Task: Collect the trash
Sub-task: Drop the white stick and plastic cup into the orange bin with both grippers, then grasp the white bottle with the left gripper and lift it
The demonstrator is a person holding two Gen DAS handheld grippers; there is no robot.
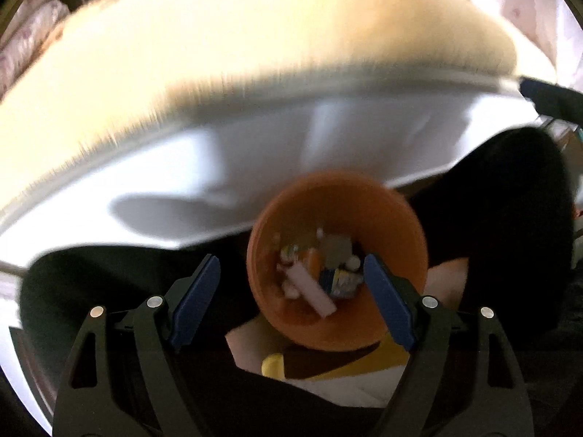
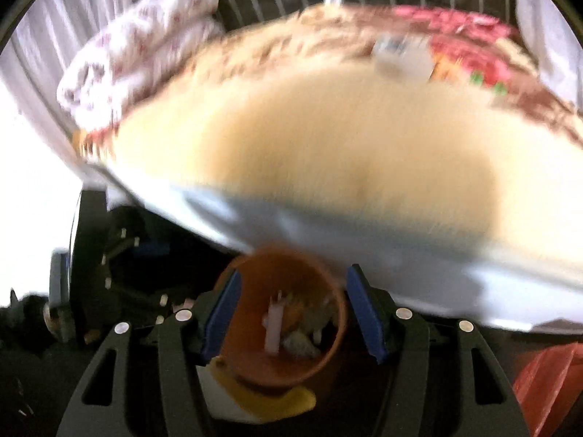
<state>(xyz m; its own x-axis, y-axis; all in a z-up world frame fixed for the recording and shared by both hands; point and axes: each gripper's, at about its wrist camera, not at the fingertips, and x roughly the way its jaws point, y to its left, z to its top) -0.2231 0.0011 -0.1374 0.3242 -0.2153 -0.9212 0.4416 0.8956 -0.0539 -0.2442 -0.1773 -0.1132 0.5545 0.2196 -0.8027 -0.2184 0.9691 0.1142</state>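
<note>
Both views badly motion-blurred; detail soft throughout. Orange bin (image 1: 337,262) sits low between the two grippers, mouth up, beside the edge of a bed (image 1: 204,83) with a pale cream cover and white sheet hanging below. Left gripper (image 1: 291,302): jaws spread wide, blue pads (image 1: 196,302) bare, nothing held; the bin appears in the gap toward 3 o'clock, but the view is looking down past the fingers, and I judge no contact with the rim. Right gripper (image 2: 293,317): jaws also wide, bin (image 2: 284,313) framed between them, left pad close to the rim at 9 o'clock; touching or just apart, cannot tell through the blur. Likely both tools hang over the bin because it is the drop point, jaws parted as after or before a release — a guess only. Bin contents: mixed trash (image 1: 320,273) at the bottom — a pale pink stick-like piece, something blue and yellow, a grey scrap, small white bits; too smeared to name. Bin well short of full. Under the bin at 6 o'clock, white paper and a yellow-brown object (image 1: 328,360), identity unclear. On the bed at 1 o'clock in the right view, a pale boxy item (image 2: 400,54) on the patterned blanket — possibly more trash to fetch. Red-orange bag (image 2: 550,389) at 4 o'clock.
</note>
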